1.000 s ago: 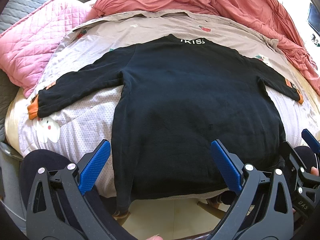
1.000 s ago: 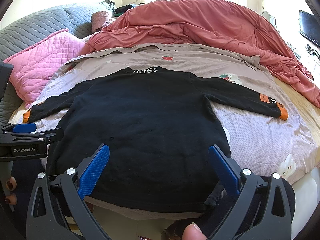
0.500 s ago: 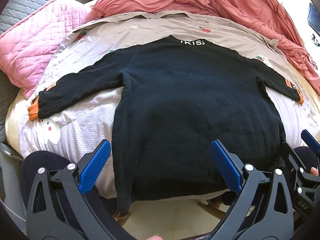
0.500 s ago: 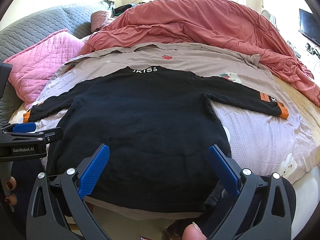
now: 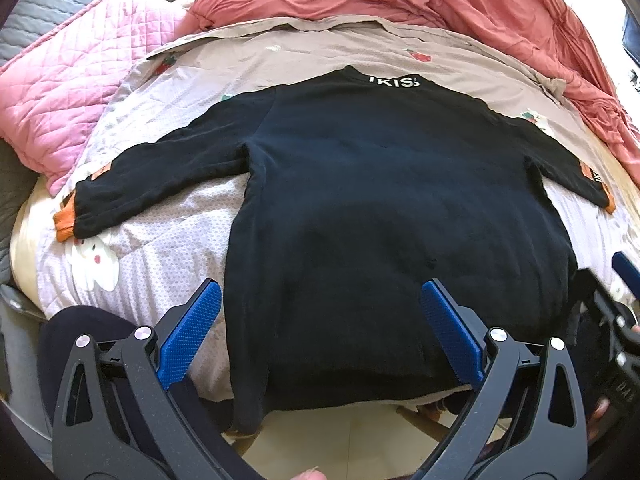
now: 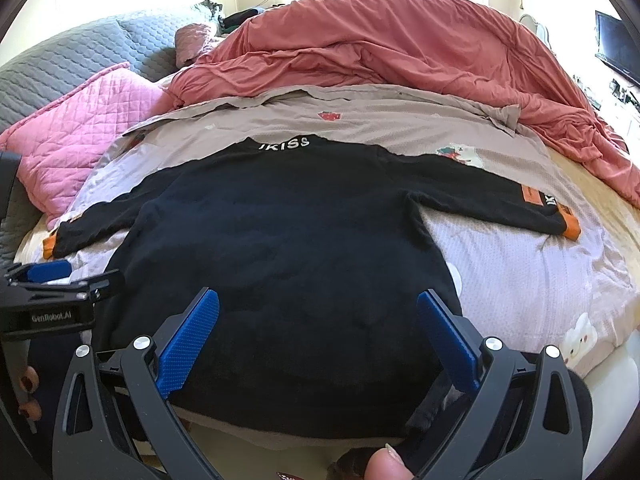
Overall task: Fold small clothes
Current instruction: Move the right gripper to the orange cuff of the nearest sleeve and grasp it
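A small black sweater [image 5: 384, 200] [image 6: 288, 248] with orange cuffs and white lettering at the collar lies flat on the bed, back up, both sleeves spread out. Its hem hangs over the near bed edge. My left gripper [image 5: 320, 332] hovers open above the hem's left part, nothing between its blue pads. My right gripper [image 6: 318, 336] is open too, above the hem's right part. Each gripper shows at the edge of the other's view, the left gripper [image 6: 52, 304] and the right gripper [image 5: 616, 320].
The sweater rests on a pale printed sheet [image 6: 520, 264]. A pink quilted pillow [image 5: 76, 92] lies at left, a rumpled red duvet [image 6: 400, 48] across the back, a grey headboard [image 6: 80, 52] beyond. Floor [image 5: 352, 440] shows below the bed edge. A thumb [image 6: 386, 464] is at bottom.
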A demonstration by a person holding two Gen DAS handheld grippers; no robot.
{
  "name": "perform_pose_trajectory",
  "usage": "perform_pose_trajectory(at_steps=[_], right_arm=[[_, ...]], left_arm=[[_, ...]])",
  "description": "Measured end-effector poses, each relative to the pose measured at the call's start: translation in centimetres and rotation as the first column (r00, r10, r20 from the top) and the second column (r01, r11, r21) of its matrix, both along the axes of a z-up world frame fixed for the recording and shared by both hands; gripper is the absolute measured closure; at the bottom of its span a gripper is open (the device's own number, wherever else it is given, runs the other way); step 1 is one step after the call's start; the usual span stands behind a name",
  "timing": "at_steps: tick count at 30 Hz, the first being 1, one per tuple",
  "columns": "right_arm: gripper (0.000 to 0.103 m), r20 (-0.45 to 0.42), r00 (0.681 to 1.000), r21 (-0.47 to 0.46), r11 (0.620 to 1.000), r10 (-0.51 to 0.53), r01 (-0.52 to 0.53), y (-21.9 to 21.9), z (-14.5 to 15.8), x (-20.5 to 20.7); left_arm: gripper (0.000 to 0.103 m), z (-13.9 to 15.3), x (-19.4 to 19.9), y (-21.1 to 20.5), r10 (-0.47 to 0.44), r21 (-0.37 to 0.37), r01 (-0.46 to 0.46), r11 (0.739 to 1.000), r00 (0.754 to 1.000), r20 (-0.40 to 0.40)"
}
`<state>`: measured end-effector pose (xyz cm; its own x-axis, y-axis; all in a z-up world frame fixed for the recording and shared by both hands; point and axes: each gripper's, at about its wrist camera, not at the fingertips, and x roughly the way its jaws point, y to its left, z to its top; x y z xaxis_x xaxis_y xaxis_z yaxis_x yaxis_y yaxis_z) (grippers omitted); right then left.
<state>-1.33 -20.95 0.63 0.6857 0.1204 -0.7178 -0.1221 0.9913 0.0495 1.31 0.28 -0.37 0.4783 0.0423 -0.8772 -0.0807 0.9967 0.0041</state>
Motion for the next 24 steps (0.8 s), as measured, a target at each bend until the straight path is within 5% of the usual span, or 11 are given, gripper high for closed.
perform_pose_trajectory(at_steps=[24], right_arm=[[0.004, 0.002, 0.997, 0.023, 0.997, -0.074, 0.074, -1.1, 0.8, 10.7]], left_arm=[[0.009, -0.1, 7.9, 1.0, 0.063, 0.005, -0.063, 0.998, 0.998, -0.003]])
